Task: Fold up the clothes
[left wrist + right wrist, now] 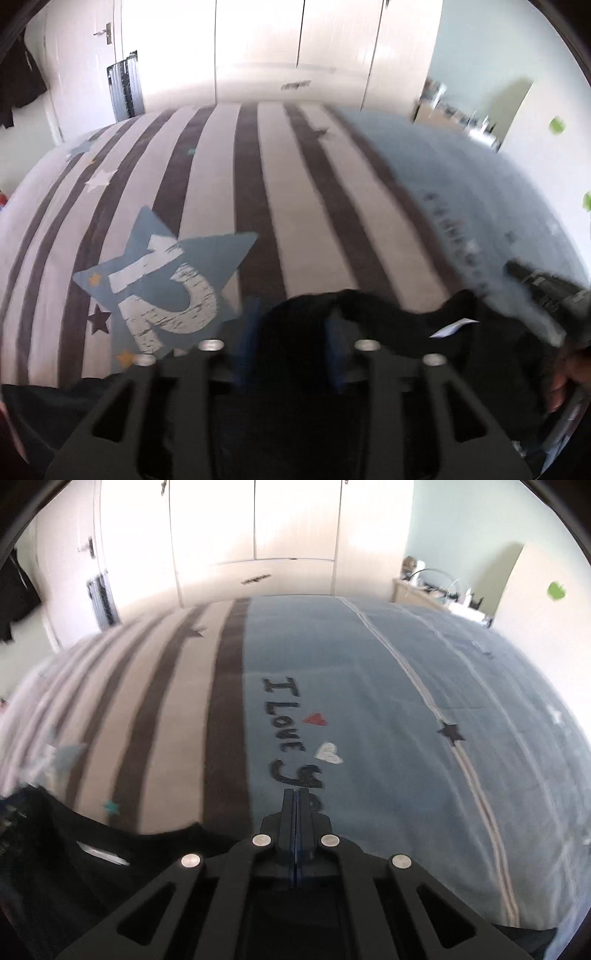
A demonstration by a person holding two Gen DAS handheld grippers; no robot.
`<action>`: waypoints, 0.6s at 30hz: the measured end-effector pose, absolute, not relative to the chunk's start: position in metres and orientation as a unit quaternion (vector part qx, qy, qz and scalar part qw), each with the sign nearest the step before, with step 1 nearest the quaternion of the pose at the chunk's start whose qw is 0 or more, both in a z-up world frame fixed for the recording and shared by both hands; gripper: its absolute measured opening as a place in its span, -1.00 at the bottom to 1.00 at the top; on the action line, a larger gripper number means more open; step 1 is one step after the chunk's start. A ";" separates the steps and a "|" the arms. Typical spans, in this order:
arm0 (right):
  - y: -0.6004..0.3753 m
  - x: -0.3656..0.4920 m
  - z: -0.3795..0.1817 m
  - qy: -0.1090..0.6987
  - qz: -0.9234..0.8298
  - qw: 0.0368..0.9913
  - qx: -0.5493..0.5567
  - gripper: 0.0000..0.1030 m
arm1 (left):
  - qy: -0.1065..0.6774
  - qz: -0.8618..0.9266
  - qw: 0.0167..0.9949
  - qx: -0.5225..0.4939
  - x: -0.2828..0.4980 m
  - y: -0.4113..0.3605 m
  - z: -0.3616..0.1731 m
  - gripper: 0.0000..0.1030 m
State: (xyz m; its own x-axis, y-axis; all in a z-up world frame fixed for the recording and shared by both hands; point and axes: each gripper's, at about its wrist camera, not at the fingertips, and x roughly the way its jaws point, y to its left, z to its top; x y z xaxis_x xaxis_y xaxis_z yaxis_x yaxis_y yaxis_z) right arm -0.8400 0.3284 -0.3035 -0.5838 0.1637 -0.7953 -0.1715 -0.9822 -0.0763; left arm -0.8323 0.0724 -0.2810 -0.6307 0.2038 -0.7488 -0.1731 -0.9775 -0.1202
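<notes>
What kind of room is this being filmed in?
Most likely a bedroom: a bed with a striped, star-printed duvet cover, tall white wardrobe doors behind it, and a dark garment lying on the bed.

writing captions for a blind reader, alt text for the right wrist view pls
The right tool, fingers shut, points across a bed whose blue cover reads "I Love" beside grey and beige stripes. A black garment lies at lower left; white wardrobes stand behind.
</notes>
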 end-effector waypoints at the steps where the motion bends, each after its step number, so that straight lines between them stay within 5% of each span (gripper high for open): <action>1: 0.331 -0.839 -0.301 0.007 0.890 0.092 -0.446 -1.00 | -0.027 0.907 0.099 -0.408 -0.829 0.067 -0.277 0.54; 2: 0.332 -0.835 -0.303 0.004 0.890 0.087 -0.448 -1.00 | -0.035 0.912 0.093 -0.398 -0.826 0.062 -0.273 0.71; 6: 0.349 -0.804 -0.318 -0.010 0.880 0.091 -0.467 -0.91 | -0.072 0.920 0.048 -0.383 -0.826 0.020 -0.267 0.75; 10: 0.379 -0.780 -0.337 -0.020 0.867 0.111 -0.485 -0.74 | 0.045 0.915 0.005 -0.401 -0.819 0.000 -0.287 0.73; 12: 0.396 -0.768 -0.339 -0.018 0.865 0.122 -0.487 -0.50 | 0.092 0.904 0.000 -0.417 -0.812 -0.010 -0.303 0.70; 18: 0.427 -0.749 -0.347 -0.033 0.858 0.127 -0.497 -0.41 | 0.087 0.871 0.012 -0.483 -0.803 -0.033 -0.348 0.63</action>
State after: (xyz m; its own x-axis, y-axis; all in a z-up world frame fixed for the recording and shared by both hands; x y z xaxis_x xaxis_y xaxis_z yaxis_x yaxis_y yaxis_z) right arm -0.7488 0.4270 -0.3467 -0.4737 0.2507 -0.8443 -0.1849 -0.9656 -0.1829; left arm -0.8032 -0.0331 -0.3475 -0.5323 -0.0632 -0.8442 -0.1051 -0.9846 0.1400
